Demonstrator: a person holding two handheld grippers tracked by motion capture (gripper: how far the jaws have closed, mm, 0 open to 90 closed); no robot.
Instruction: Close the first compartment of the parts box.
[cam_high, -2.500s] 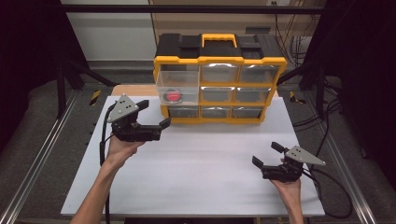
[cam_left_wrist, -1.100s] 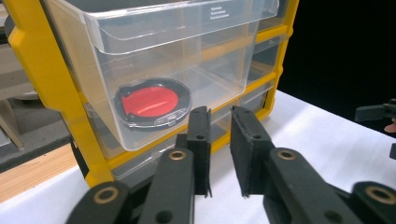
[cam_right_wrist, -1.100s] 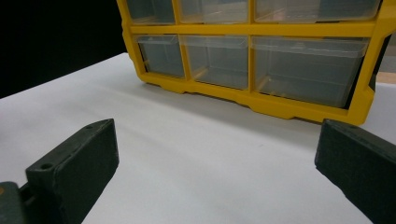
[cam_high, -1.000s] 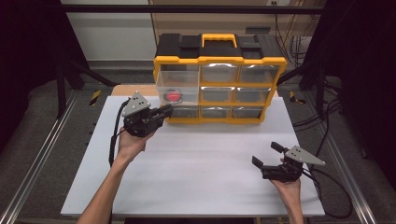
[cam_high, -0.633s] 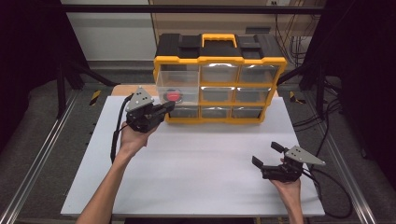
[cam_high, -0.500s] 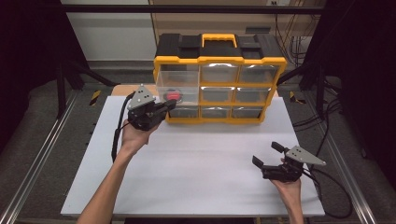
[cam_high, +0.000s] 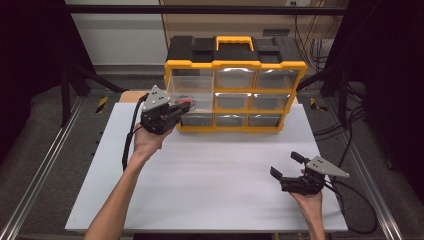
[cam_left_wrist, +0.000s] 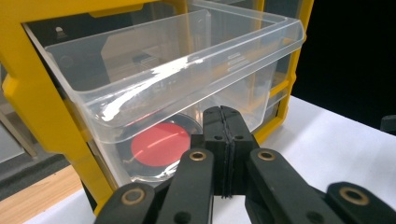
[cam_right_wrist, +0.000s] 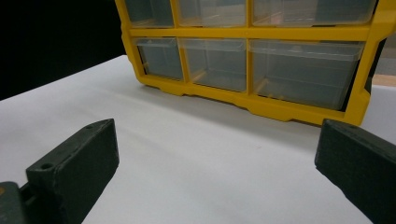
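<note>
Clear plastic drawer (cam_left_wrist: 187, 79): pulled out of the yellow organiser (cam_high: 235, 90), left column, middle row
Red disc (cam_left_wrist: 159, 144): inside that drawer, near its front wall
Left gripper (cam_left_wrist: 223, 140): jaws closed together, empty, tips at the drawer's front
Right gripper (cam_high: 290, 165): jaws wide, empty, over the white counter (cam_high: 210, 180), near right

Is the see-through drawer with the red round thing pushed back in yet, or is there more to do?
Not yet. The clear drawer sticks out of the yellow organizer, with the red disc already inside. The left gripper, jaws shut, presses against the drawer's front, seemingly to push it. The right gripper waits open over the white table. Left: slide the drawer fully in.
</note>
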